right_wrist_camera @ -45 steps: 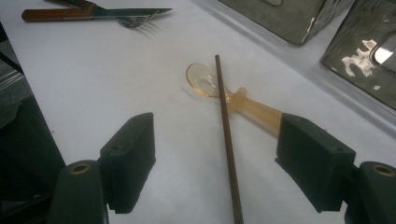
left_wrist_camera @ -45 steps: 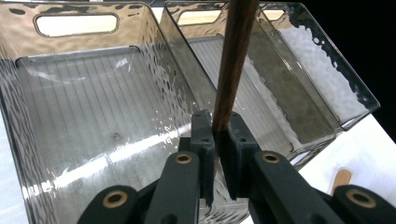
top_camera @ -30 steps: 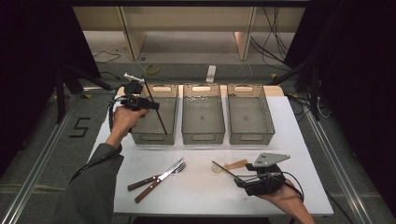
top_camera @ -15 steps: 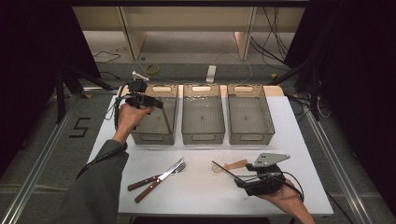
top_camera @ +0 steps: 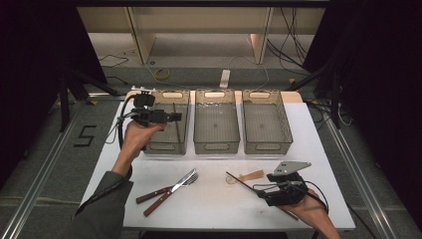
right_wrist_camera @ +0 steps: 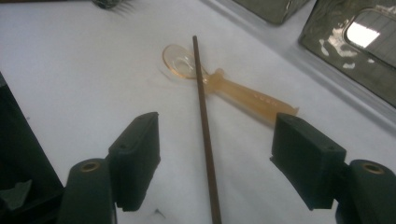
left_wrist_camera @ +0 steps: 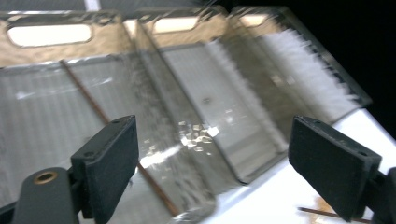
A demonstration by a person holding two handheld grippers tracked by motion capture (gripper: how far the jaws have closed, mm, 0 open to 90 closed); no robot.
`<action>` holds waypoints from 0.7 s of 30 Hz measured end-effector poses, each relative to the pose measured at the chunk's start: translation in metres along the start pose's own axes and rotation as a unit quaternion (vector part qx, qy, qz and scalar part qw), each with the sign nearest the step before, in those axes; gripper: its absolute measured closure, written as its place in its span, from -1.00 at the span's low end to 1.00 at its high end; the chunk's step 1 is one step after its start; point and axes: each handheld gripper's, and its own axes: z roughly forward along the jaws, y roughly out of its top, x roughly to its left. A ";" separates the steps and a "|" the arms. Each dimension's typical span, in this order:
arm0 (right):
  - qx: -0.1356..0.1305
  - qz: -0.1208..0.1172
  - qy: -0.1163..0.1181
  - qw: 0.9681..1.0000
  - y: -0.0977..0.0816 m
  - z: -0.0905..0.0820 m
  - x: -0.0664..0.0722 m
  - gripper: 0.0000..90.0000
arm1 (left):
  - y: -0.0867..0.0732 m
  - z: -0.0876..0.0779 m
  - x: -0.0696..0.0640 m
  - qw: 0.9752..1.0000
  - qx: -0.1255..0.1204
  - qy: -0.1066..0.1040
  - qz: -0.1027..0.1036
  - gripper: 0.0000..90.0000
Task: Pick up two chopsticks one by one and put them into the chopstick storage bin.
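My left gripper (top_camera: pixel 175 117) hovers over the left one of three clear bins (top_camera: pixel 160 146). Its jaws have just been opening and stand open (left_wrist_camera: pixel 215 154) with nothing between them. A dark chopstick (top_camera: pixel 175 123) lies on the floor of that bin (left_wrist_camera: pixel 93 106). My right gripper (top_camera: pixel 260 192) rests low near the table's front right, open, its jaws having just been closing a little. A second chopstick (right_wrist_camera: pixel 204 121) lies on the table between its pads, touching neither. An amber plastic spoon (right_wrist_camera: pixel 229 86) lies under that chopstick's far part (top_camera: pixel 246 177).
The middle bin (top_camera: pixel 216 145) and right bin (top_camera: pixel 267 145) stand side by side at the back of the white table (top_camera: pixel 209 209). A fork and a knife with wooden handles (top_camera: pixel 166 190) lie at front left. Cables run on the floor beyond.
The left gripper has let go of the chopstick, which hung from it over the left bin and now lies inside. That hand drew back slightly. The right hand kept still.
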 end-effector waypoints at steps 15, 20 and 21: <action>0.116 -0.022 0.006 0.993 0.009 0.022 0.000 0.18 | -0.052 -0.027 -0.033 0.997 -0.037 -0.046 0.051 -0.65; 0.134 -0.021 0.004 0.991 0.011 0.028 -0.001 0.28 | -0.072 -0.026 -0.039 0.996 -0.034 -0.056 0.058 -0.65; 0.138 -0.023 0.000 0.990 0.011 0.029 -0.002 0.31 | -0.076 -0.025 -0.040 0.996 -0.035 -0.055 0.063 -0.65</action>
